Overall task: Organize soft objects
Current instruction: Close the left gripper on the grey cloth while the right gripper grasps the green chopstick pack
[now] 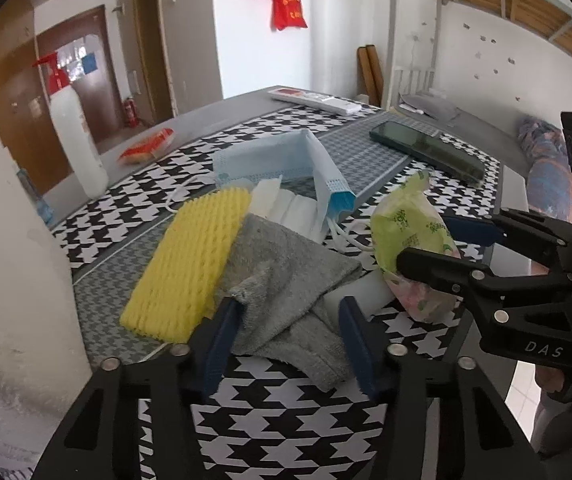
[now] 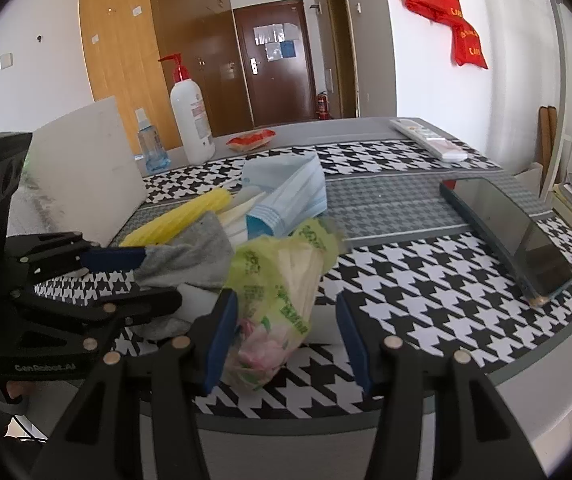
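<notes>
Grey counter [image 2: 326, 124] w/ black-and-white houndstooth mat [image 2: 426, 280] on top. On mat: yellow foam net [image 1: 181, 264], grey cloth [image 1: 286, 280], blue face masks [image 1: 277, 160], green tissue pack [image 1: 410, 232], dark phone [image 2: 518, 236], white remote [image 2: 430, 138]. On bare counter at back: red-orange packet [image 2: 251, 138], white pump bottle [image 2: 191, 120], small blue spray bottle [image 2: 150, 148], white board [image 2: 81, 168].

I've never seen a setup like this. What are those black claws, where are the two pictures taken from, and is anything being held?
No robot here: a person holds two hand grippers, each with a fisheye camera looking along its blue fingers. The left gripper, seen from its own camera, stands open around a grey cloth. The right gripper stands open around a green packet. Neither is clamped yet. On the checked table also lie a yellow foam net, blue masks, a phone and a remote.
</notes>
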Demonstrator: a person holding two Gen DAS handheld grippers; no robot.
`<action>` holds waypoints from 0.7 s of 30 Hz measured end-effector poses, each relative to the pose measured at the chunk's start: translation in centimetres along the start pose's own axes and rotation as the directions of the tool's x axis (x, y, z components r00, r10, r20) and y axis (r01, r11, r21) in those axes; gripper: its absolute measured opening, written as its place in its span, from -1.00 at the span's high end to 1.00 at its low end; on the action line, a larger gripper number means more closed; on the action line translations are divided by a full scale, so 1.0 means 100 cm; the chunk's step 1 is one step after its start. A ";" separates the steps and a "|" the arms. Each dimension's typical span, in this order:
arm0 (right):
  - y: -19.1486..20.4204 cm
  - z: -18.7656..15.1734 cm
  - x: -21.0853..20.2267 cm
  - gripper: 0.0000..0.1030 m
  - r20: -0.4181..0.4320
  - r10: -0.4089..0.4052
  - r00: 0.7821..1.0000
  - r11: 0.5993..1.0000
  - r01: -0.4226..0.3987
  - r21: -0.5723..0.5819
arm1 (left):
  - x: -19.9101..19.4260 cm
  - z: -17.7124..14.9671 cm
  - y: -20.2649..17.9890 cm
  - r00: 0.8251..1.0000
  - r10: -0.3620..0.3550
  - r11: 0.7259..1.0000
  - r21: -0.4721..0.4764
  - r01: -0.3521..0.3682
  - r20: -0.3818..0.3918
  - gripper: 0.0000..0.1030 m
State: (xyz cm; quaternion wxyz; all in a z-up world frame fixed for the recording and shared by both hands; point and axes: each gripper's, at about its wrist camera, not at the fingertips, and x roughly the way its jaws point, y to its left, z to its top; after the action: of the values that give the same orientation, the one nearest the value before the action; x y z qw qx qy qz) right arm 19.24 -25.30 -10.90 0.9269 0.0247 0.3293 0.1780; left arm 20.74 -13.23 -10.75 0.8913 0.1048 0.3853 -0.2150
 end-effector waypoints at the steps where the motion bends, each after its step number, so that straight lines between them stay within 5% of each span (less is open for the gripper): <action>1: -0.001 0.000 -0.001 -0.08 0.001 0.005 1.000 1.000 -0.005 0.003 | 0.001 0.000 0.001 1.000 -0.001 1.000 -0.001 0.001 -0.006 0.02; 9: 0.000 -0.002 -0.003 -0.08 -0.002 0.005 1.000 1.000 -0.005 -0.006 | 0.002 0.002 0.016 1.000 -0.009 0.997 -0.073 0.009 -0.001 0.04; 13: 0.001 -0.002 -0.004 -0.08 -0.002 0.006 1.000 1.000 -0.006 -0.010 | 0.008 0.001 0.022 0.999 0.042 0.994 -0.103 -0.045 -0.031 0.32; 18: 0.003 -0.002 -0.003 -0.09 -0.004 0.007 1.000 1.000 -0.007 -0.016 | 0.011 0.002 0.015 0.996 0.077 0.995 -0.058 -0.080 -0.043 0.32; 21: 0.005 -0.002 -0.003 -0.09 -0.007 0.008 1.000 1.000 -0.008 -0.020 | 0.011 0.003 0.015 0.997 0.061 0.996 -0.057 -0.063 -0.040 0.60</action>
State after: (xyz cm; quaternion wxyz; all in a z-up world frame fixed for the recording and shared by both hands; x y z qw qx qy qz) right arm 18.77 -24.95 -10.82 0.9253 0.0162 0.3307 0.1850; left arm 22.30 -12.33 -11.36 0.8926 0.0947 0.4051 -0.1737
